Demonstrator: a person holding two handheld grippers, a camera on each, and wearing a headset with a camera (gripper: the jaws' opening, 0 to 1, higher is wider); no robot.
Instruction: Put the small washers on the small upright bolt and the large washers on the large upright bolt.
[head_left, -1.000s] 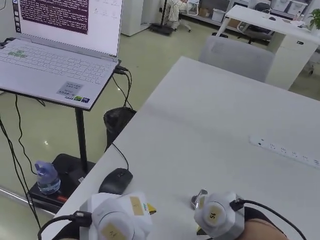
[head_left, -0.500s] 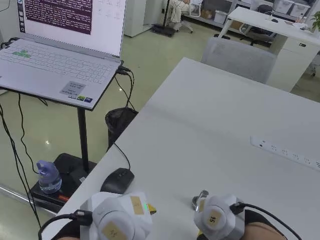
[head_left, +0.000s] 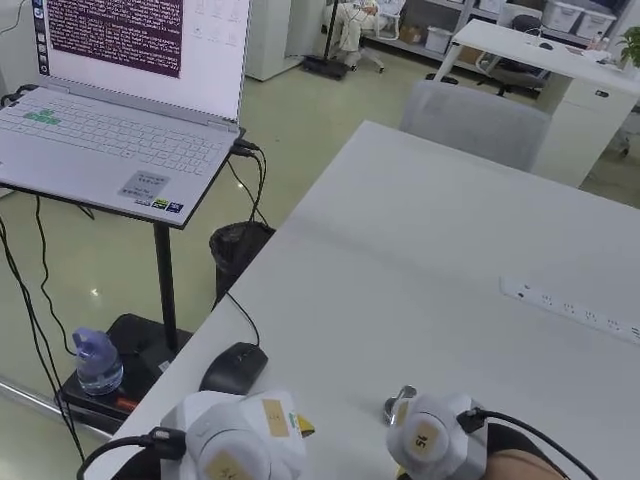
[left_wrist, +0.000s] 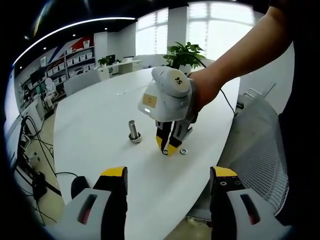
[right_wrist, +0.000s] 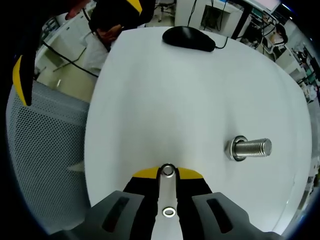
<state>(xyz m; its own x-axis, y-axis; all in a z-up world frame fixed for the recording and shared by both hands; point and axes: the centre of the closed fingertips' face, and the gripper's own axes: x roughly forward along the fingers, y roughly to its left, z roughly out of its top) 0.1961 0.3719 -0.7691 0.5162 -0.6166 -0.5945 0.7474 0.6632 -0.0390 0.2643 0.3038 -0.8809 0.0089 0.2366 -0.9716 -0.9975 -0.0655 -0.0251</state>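
left gripper (left_wrist: 169, 172) sits at the table's near edge by the mouse (head_left: 232, 367), jaws wide apart and empty. the bolt (left_wrist: 134, 132) stands upright on the table (head_left: 420, 260). just right of it, the right gripper (left_wrist: 169, 149) is clamped on a washer (right_wrist: 167, 170) at the tabletop. a second washer (left_wrist: 183, 151) lies loose just beside its tips.
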